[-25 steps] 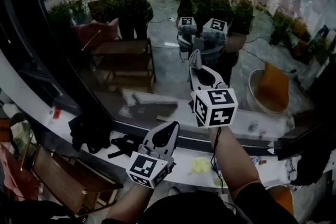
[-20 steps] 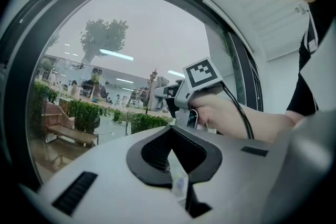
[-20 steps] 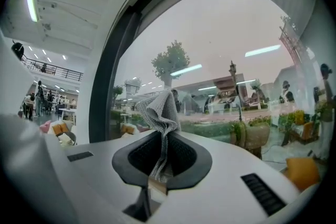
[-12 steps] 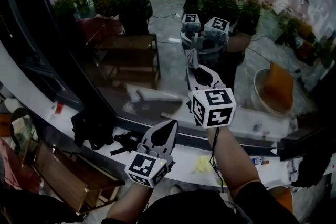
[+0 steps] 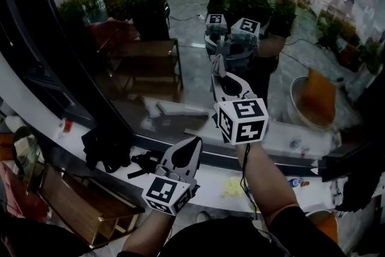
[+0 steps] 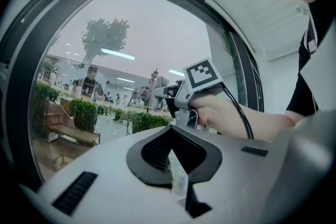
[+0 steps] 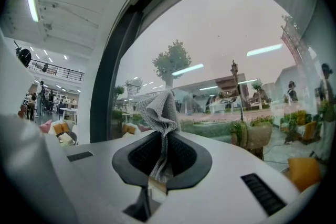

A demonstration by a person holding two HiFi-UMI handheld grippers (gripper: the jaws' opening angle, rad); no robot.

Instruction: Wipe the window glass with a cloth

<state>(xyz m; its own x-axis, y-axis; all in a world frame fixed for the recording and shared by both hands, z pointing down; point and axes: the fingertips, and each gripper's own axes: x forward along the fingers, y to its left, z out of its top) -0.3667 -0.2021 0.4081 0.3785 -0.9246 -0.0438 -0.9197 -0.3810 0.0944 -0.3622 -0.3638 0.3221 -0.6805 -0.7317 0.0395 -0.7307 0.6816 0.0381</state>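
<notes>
**Cloth up at the pane, wiping stroke in hand**

At the far left the dark curved window frame (image 5: pixel 42 51) bounds the pane. Below it a black crumpled bundle (image 5: pixel 105 150) lies on the white window sill (image 5: pixel 210 177); we judge that neither is in the way. Next is the left gripper (image 5: pixel 194 144), low over the sill, its jaws together on nothing we can name, idle for this step. To its right the right gripper (image 5: pixel 216 72) stands high before the large window glass (image 5: pixel 180 33). Its jaws are clamped on a grey woven cloth (image 7: pixel 159 107), whose bunched end sticks out ahead of the tips. We judge the wiping to be in hand, though we cannot tell whether the cloth presses the pane. The next move calls for firm contact and a steady sweep across the glass. A small yellow-green crumpled thing (image 5: pixel 230 188) lies on the sill, well below any stroke.
</notes>
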